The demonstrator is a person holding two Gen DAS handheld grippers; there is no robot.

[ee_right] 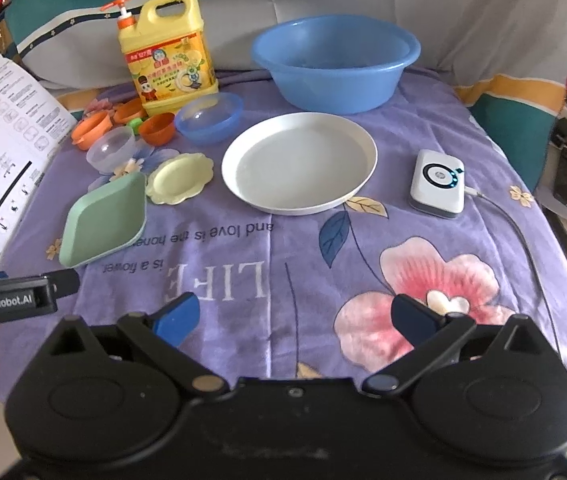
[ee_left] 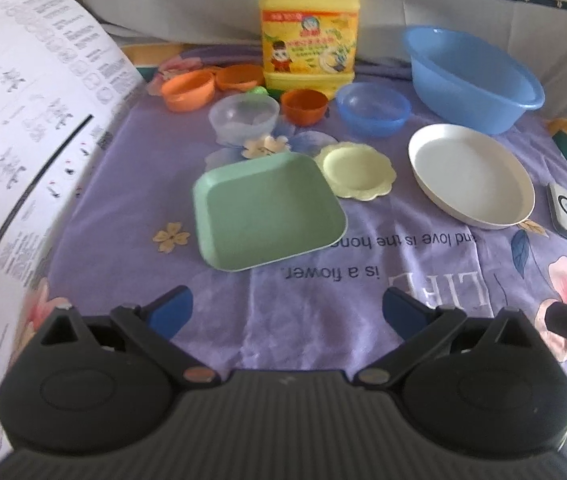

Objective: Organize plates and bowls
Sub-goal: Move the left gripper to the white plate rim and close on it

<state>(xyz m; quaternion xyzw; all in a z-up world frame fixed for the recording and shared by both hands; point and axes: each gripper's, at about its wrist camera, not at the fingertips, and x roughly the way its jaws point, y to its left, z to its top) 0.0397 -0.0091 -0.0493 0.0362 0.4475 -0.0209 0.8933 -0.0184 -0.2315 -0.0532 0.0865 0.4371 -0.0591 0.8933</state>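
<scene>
A green square plate (ee_left: pixel 269 210) (ee_right: pixel 105 220) lies on the purple cloth, a yellow scalloped dish (ee_left: pixel 357 170) (ee_right: pixel 179 178) touching its far corner. A large white round plate (ee_left: pixel 471 176) (ee_right: pixel 299 162) sits to the right. Behind stand a clear bowl (ee_left: pixel 243 118) (ee_right: pixel 111 150), a small orange bowl (ee_left: pixel 304 106) (ee_right: pixel 158 129), a blue bowl (ee_left: pixel 373 108) (ee_right: pixel 208 117) and two orange dishes (ee_left: pixel 188 90) (ee_right: pixel 92 128). My left gripper (ee_left: pixel 287 314) hovers open, short of the green plate. My right gripper (ee_right: pixel 295 318) is open over the cloth, nothing between its fingers.
A big blue basin (ee_left: pixel 471 78) (ee_right: pixel 335 62) and a yellow detergent jug (ee_left: pixel 309 28) (ee_right: pixel 169 56) stand at the back. A white power bank (ee_right: pixel 437 182) with a cable lies right of the white plate. A printed paper sheet (ee_left: pixel 23 140) rises along the left edge.
</scene>
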